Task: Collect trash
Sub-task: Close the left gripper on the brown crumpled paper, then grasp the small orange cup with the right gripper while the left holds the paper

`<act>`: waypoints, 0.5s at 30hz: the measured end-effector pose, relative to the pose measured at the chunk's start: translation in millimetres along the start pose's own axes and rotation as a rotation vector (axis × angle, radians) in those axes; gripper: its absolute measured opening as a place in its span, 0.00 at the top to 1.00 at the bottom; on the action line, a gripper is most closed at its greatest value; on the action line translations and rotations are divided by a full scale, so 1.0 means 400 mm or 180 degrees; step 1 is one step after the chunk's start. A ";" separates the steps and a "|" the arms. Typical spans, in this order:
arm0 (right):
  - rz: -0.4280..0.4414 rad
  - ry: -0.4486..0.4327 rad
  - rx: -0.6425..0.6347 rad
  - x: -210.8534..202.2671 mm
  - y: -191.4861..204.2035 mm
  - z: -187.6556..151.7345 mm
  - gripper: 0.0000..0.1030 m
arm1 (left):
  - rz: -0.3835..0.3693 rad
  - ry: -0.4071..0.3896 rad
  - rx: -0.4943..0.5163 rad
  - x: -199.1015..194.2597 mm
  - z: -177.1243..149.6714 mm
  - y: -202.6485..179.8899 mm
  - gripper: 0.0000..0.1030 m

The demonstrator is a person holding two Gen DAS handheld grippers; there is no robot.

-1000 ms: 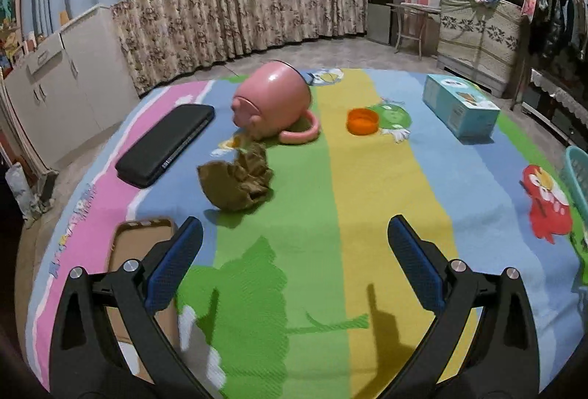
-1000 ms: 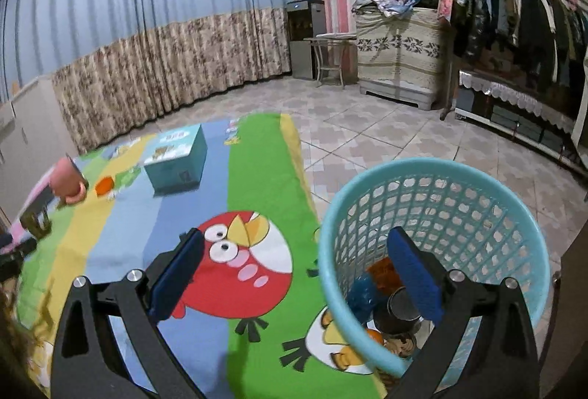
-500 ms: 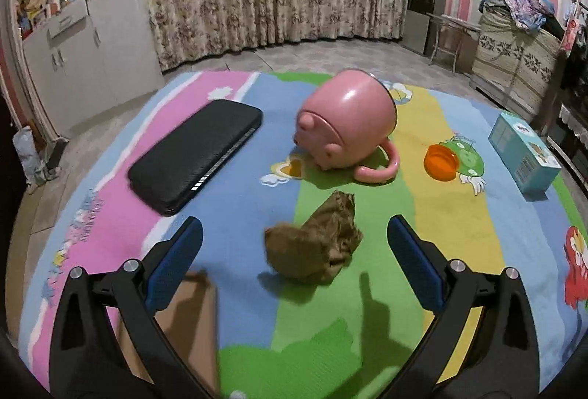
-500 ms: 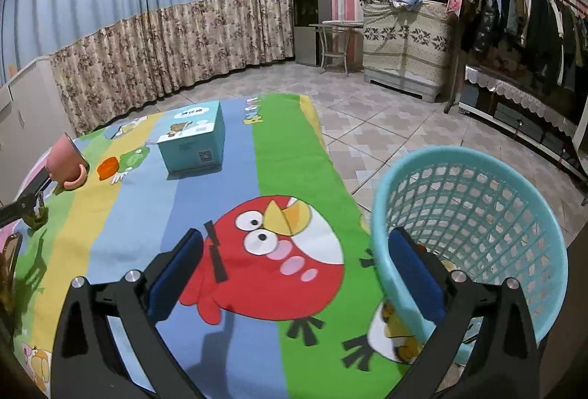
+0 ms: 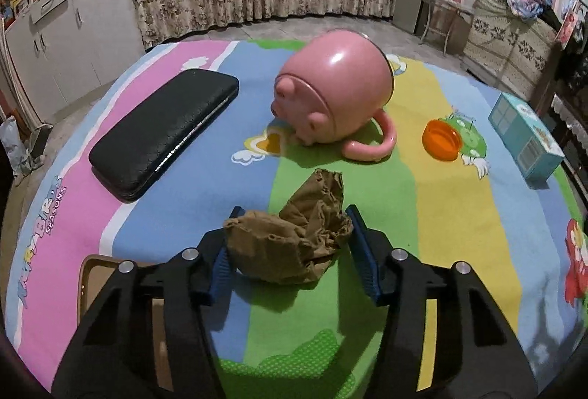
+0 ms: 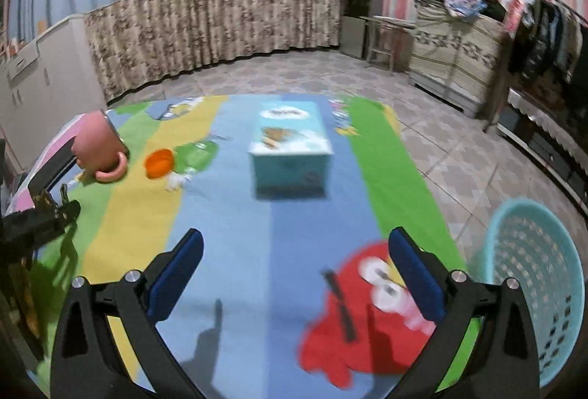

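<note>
A crumpled brown paper wad (image 5: pixel 294 233) lies on the striped cartoon mat (image 5: pixel 452 200). My left gripper (image 5: pixel 292 244) has both blue pads against the wad's sides, shut on it at mat level. The left gripper also shows at the left edge of the right wrist view (image 6: pixel 47 211). My right gripper (image 6: pixel 296 270) is open and empty above the mat. The turquoise trash basket (image 6: pixel 533 274) stands on the tiled floor at the lower right of the right wrist view. An orange cap (image 5: pixel 441 140) lies on the mat; it also shows in the right wrist view (image 6: pixel 158 162).
A pink pig mug (image 5: pixel 338 105) lies on its side behind the wad. A black case (image 5: pixel 165 130) lies to the left and a flat brown object (image 5: pixel 99 285) by my left finger. A turquoise box (image 6: pixel 290 145) stands mid-mat. A small dark stick (image 6: pixel 340 303) lies on the red bird print.
My left gripper moved forward over the brown wad and closed on it. My right gripper swung left, away from the basket, which now sits at the right edge.
</note>
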State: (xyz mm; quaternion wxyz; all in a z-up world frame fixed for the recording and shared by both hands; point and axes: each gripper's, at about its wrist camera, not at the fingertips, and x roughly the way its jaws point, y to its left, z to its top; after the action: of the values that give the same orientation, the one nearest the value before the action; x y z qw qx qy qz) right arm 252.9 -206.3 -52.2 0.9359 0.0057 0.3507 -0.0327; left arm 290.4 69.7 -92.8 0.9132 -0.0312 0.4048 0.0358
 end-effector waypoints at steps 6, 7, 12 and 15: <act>0.0169 0.0015 -0.0191 0.080 0.121 0.052 0.04 | 0.0093 -0.0145 -0.0153 -0.022 -0.005 0.020 0.48; 0.0175 0.0030 -0.0244 0.101 0.145 0.058 0.04 | 0.0133 -0.0151 -0.0171 -0.024 -0.006 0.022 0.48; 0.0246 0.0132 -0.0458 0.183 0.224 0.073 0.05 | 0.0271 -0.0196 -0.0293 -0.032 -0.008 0.040 0.48; 0.0334 0.0228 -0.0500 0.215 0.249 0.084 0.05 | 0.0343 -0.0164 -0.0336 -0.029 -0.009 0.047 0.48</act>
State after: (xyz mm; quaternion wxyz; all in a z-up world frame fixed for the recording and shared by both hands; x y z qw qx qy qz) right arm 346.4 -112.9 -84.6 0.9208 -0.0481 0.3846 0.0442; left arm 278.0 87.7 -87.1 0.9171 -0.0565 0.3798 0.1070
